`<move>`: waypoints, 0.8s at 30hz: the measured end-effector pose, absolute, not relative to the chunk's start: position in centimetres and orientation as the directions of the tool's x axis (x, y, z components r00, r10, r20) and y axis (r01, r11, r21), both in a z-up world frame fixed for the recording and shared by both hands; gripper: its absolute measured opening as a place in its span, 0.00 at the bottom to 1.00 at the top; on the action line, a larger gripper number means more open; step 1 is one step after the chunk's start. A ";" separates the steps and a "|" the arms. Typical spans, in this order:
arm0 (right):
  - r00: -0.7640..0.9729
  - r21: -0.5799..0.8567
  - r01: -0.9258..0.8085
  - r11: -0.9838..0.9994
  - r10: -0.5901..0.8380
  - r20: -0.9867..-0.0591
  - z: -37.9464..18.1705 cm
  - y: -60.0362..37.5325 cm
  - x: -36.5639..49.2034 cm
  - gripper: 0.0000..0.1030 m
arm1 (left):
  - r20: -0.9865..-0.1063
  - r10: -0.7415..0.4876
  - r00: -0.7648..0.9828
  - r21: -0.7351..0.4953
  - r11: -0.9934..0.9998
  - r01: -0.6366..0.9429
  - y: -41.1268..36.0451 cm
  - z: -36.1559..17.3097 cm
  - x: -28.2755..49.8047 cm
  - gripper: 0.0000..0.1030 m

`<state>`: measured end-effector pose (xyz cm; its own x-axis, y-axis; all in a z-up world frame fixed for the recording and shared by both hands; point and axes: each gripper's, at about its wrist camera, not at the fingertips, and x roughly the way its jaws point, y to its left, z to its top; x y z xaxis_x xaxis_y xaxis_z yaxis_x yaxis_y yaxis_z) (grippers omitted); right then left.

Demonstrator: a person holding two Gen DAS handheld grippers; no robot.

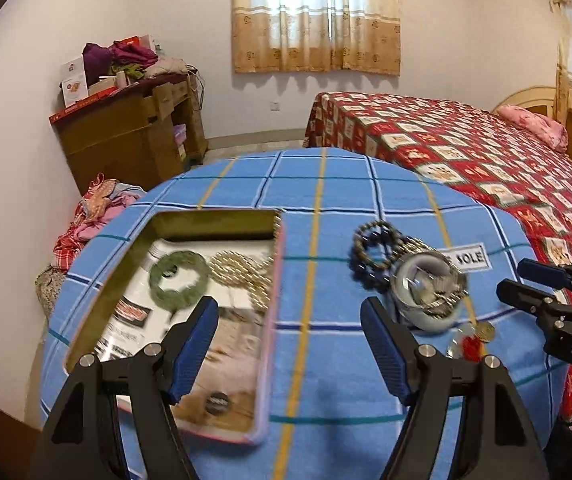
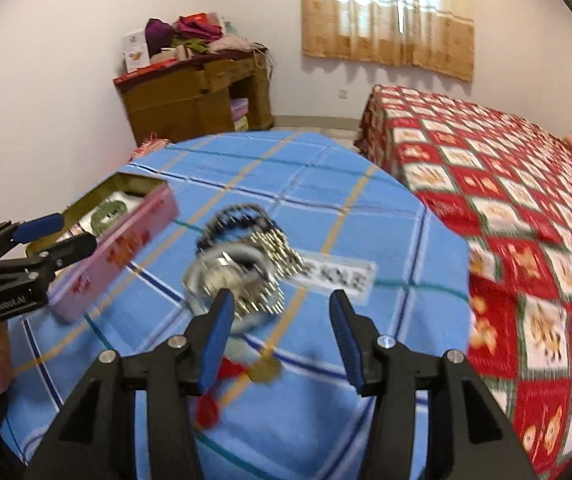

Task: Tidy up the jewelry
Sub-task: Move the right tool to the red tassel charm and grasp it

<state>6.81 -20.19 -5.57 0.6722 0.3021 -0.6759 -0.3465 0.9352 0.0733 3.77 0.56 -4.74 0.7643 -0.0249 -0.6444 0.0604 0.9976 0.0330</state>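
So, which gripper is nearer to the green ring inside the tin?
Left. The left gripper hangs open over the tin's near end, just below the green ring. The right gripper hangs over the watch pile, beside the tin.

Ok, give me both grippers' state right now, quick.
Left gripper: open, nothing between its jaws, above the pink tin.
Right gripper: open, holding nothing, over the pile of jewelry on the blue cloth.

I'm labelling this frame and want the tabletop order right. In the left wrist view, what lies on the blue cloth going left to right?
Tin box holding the green bangle then the gold chain → dark bead bracelet → white bangle → white label.
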 end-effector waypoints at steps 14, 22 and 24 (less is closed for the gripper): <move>0.614 0.064 -0.448 0.892 0.359 -0.703 -7.6 -18.3 3.0 0.51 | -0.665 -0.062 0.744 0.054 0.990 0.131 -2.7 -6.4 1.3 0.72; 0.550 0.088 -0.511 0.855 0.404 -0.731 -9.0 -17.7 2.4 0.10 | -0.679 -0.112 0.726 0.036 0.982 0.185 -3.6 -6.8 1.0 0.72; 0.558 0.090 -0.512 0.854 0.411 -0.721 -8.7 -17.9 2.1 0.07 | -0.678 -0.130 0.724 0.033 0.978 0.207 -4.0 -6.7 0.8 0.72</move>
<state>2.15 -17.94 -8.74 0.5584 0.4110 -0.7206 -0.5125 0.8540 0.0900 0.81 -3.95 -6.73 0.7238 -0.1303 -0.6776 0.2069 0.9778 0.0330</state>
